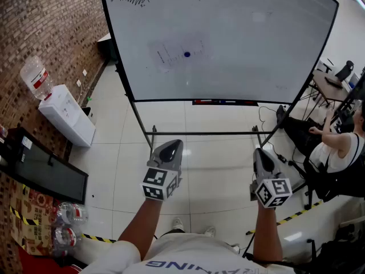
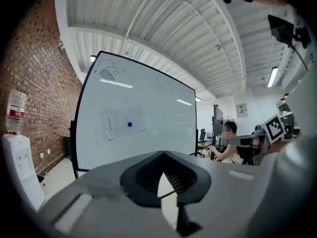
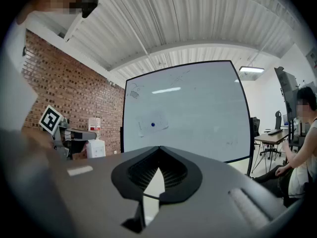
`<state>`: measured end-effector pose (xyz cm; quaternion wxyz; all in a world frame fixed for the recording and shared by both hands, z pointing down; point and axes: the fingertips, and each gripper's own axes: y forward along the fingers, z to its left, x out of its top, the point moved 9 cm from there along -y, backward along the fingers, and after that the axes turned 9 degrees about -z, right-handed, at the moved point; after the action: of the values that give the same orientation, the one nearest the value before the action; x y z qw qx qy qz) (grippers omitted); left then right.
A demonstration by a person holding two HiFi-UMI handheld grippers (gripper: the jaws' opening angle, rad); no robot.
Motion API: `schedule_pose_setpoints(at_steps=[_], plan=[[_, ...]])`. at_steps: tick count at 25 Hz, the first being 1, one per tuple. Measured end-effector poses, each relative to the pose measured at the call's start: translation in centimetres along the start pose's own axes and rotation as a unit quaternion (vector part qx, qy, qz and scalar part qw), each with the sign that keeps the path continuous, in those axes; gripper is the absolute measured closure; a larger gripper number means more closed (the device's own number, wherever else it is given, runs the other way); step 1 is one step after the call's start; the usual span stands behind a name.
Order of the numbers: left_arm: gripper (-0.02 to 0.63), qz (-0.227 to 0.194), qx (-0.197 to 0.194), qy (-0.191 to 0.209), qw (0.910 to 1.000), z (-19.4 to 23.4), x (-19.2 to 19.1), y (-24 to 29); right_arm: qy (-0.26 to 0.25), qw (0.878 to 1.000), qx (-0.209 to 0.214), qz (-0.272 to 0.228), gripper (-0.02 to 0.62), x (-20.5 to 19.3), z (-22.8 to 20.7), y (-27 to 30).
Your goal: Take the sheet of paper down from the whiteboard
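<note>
Item: sheet of paper [image 1: 180,53] on whiteboard [image 1: 262,44], under blue magnet [image 1: 187,54]. left claw [image 1: 171,148], right claw [image 1: 261,154]: pressed together, empty (well apart from whiteboard).

The print on the pale rectangular sheet of paper [image 1: 171,55] on the large black-framed whiteboard [image 1: 256,56] is too faint and small to read. The head view's upper edge cuts off the whiteboard's top, and its right edge cuts through a seated person in a white top [image 1: 341,148].

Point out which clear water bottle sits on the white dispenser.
The clear plastic bottle with the red label, upended on the white water dispenser. The other clear bottles lie on the floor at lower left.
</note>
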<state>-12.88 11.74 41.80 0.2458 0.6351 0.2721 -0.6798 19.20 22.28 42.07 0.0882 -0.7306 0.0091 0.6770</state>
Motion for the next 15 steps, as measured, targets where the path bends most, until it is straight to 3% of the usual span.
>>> schedule_pose_setpoints(at_steps=[15], plan=[[0.601,0.01,-0.002,0.011,0.9999,8.3,0.8,-0.1,-0.007,1.0,0.009,-0.003,0.589,-0.7,6.2,6.3]])
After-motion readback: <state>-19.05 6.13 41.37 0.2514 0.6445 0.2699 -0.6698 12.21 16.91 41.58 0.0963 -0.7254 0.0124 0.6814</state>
